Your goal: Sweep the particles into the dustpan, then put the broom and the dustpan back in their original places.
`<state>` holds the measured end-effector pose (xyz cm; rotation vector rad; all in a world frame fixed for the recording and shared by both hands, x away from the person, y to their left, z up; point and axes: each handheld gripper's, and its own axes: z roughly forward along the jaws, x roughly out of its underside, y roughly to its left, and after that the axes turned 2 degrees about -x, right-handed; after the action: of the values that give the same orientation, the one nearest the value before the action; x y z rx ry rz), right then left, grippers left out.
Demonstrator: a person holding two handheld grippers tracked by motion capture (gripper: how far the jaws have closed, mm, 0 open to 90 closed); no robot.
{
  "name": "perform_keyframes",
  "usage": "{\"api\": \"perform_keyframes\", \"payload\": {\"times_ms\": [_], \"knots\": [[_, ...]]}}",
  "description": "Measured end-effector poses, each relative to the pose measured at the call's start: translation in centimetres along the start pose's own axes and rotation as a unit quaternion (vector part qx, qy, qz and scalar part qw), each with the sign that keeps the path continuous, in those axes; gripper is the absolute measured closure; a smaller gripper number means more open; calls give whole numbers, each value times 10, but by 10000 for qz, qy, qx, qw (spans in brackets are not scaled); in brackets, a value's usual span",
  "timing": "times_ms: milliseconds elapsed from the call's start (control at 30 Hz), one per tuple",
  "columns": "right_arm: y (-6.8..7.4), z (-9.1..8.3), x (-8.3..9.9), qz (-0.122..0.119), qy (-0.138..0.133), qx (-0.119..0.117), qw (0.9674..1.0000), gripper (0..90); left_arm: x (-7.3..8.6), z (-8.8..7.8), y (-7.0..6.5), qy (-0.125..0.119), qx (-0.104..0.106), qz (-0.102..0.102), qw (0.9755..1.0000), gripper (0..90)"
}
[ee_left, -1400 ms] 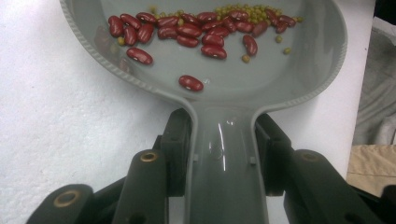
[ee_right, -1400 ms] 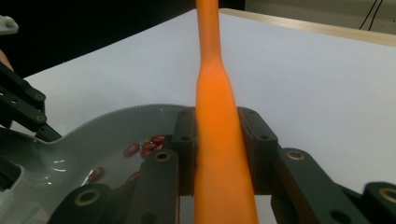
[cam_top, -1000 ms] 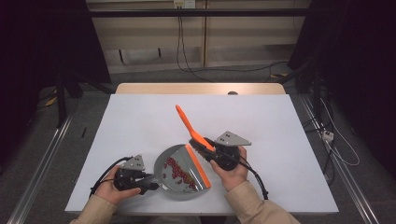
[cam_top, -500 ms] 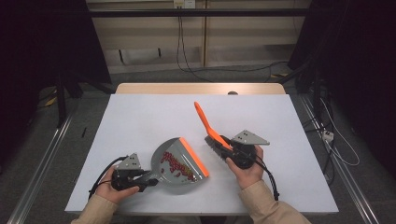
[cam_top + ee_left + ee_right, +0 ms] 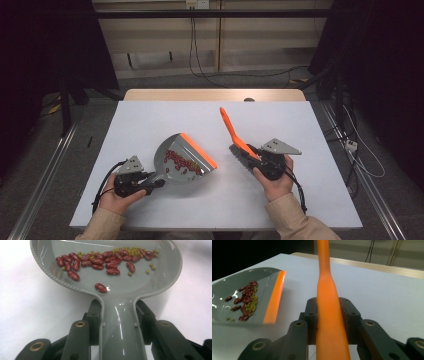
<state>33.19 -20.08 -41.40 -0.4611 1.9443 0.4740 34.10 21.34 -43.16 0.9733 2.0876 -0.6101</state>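
High view: near the tabletop's front edge, the left gripper [image 5: 150,181] is clamped on the grey dustpan's [image 5: 182,160] handle, beans [image 5: 181,161] lying inside. Further right, the right gripper [image 5: 248,152] is clamped on the orange brush handle [image 5: 231,129], which angles toward the far edge.

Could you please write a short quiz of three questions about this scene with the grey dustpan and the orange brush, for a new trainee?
1. True or false: the left gripper is shut on the handle of the grey plastic dustpan with the orange lip.
2. What lies in the dustpan? A) red beans and small green beans B) white rice C) metal screws
3. Which gripper holds the orange plastic brush handle?

Key
1. True; its jaws press the handle from both sides.
2. A; the red beans and the small green beans lie near the lip.
3. The right gripper.
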Motion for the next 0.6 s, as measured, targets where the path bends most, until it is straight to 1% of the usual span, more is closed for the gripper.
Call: {"api": "perform_keyframes", "payload": {"times_ms": [33,100,133,200,233,267,300,333,367,400,433,500,600], "knots": [[-1,-2,0,6,5,13,10000,710,-1,-1,2,-12,-76,11,10000,637],[-5,-5,1,-35,-7,57,10000,710,-1,-2,5,-74,-265,-161,9995,637],[-7,-7,1,-31,-2,70,10000,710,-1,-2,7,-80,-367,-211,9991,637],[-10,-11,2,-44,14,115,9999,710,-1,-3,12,-150,-535,-365,9978,637],[-12,-13,3,-29,33,135,9999,709,-2,-4,14,-145,-627,-397,9971,637],[-14,-14,3,-54,30,172,9998,709,-2,-4,16,-159,-754,-456,9960,637],[-15,-16,4,-43,34,161,9999,710,-1,-4,18,-167,-858,-506,9949,637],[-17,-17,5,-20,28,180,9998,709,-1,-4,20,-167,-917,-588,9939,636],[-19,-19,5,16,33,197,9998,710,-1,-3,21,-202,-1019,-655,9924,636],[-21,-20,5,35,27,189,9998,710,-1,-2,23,-179,-1123,-715,9909,636],[-23,-21,6,41,23,216,9998,710,-1,-1,24,-184,-1193,-741,9899,636],[-25,-23,6,37,19,226,9997,710,0,2,27,-161,-1351,-864,9869,636],[-27,-25,8,67,40,258,9996,710,3,7,32,-54,-1541,-1044,9825,636]]}}
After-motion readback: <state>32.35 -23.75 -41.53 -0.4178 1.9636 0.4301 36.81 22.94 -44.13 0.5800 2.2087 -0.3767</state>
